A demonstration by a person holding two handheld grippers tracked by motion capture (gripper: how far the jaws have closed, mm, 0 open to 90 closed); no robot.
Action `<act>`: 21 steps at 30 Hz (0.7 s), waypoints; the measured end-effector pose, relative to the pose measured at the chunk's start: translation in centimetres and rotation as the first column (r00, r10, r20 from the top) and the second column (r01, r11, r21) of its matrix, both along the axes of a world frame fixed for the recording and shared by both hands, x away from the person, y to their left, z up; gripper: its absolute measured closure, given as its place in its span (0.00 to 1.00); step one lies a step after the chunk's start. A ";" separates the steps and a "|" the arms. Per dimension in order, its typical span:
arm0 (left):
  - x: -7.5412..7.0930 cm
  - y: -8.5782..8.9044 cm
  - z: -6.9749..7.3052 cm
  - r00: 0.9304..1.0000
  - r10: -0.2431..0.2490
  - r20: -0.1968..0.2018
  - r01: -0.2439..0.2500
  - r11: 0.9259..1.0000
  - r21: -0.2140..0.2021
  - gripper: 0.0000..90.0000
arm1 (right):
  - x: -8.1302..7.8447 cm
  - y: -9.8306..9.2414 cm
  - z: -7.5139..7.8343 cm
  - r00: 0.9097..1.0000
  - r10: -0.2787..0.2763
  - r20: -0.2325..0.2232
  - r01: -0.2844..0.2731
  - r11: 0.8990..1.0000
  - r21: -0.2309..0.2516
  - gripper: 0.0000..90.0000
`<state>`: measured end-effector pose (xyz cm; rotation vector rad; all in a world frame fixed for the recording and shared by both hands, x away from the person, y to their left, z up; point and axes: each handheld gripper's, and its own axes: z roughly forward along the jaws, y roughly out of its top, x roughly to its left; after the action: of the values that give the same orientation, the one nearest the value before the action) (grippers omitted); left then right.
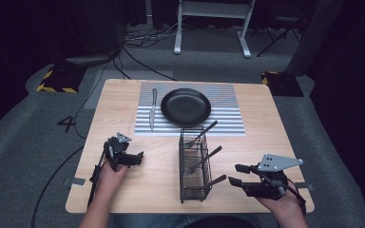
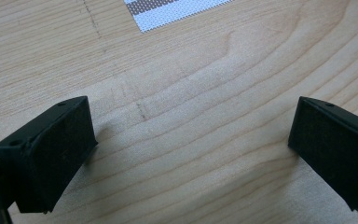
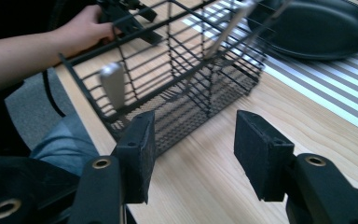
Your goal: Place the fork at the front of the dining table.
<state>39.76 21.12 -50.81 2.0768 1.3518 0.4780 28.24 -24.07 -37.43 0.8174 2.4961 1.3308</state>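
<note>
Right gripper near the table's front right corner, jaws apart, empty, aimed at the wire caddy holding cutlery. Left gripper open, idle near the front left.

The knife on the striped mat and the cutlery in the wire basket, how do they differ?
The silver table knife lies flat on the grey striped placemat, left of the black round plate; the metal cutlery pieces stand tilted in the black wire basket. The knife lies alone; the cutlery pieces share the basket. Neither is touched by any tongs.
</note>
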 end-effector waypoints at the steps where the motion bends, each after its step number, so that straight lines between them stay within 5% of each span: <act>1: 0.0 0.0 0.0 1.000 0.000 0.000 0.000 1.000 0.000 0.01 | -0.1 0.2 0.0 1.000 0.010 -0.002 -0.010 1.000 0.007 0.54; 10: 0.0 0.0 0.0 1.000 0.002 0.000 -0.002 1.000 -0.001 0.01 | -0.4 2.3 -0.6 0.990 0.130 -0.051 -0.127 0.991 0.048 0.64; 21: 0.0 0.0 0.0 1.000 0.005 0.001 -0.005 1.000 -0.004 0.01 | 0.0 3.8 -1.0 0.984 0.164 -0.070 -0.160 0.985 0.060 0.79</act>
<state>39.78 21.08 -50.82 2.0706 1.3561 0.4780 28.27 -20.30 -38.48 0.6997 2.6455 1.4504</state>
